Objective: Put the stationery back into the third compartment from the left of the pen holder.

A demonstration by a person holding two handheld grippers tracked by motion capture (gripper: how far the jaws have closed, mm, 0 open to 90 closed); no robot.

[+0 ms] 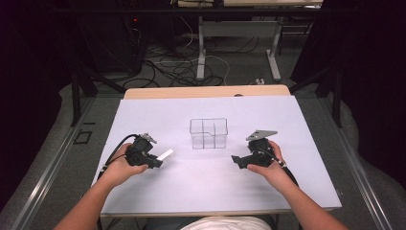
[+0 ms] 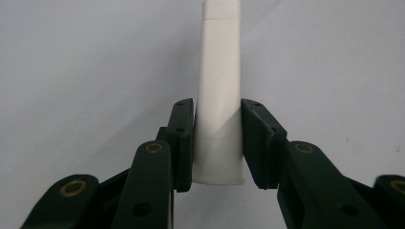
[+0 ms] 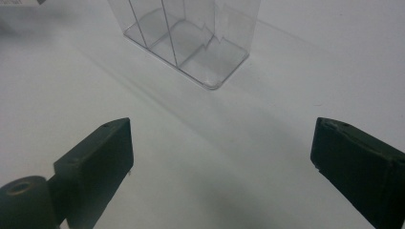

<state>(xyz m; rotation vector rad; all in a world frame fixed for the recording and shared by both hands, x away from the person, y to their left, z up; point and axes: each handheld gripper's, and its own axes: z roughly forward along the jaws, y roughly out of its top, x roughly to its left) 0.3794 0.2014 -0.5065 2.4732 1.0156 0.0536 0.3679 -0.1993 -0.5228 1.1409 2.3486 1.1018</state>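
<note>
White tube (image 2: 218, 95), the thing being handled, sits clamped in the left tongs (image 1: 154, 160), low over the desk (image 1: 158, 191) at its left side and well apart from the clear divided box (image 1: 208, 133) at the middle. Going by size: the desk with its pale sheet carries everything; the box stands upright on it, transparent, split by thin walls into compartments, all of which look bare; both hands hold their tools just short of it on either side. The right tongs (image 1: 238, 160) are spread wide with nothing between them, aimed at the box's near corner. In the left gripper view the pads press the tube near its flat crimped end, the capped end pointing away. To drop it in cleanly, I'd say tip the tube upright over one compartment, and let the free tongs steady the light box.
</note>
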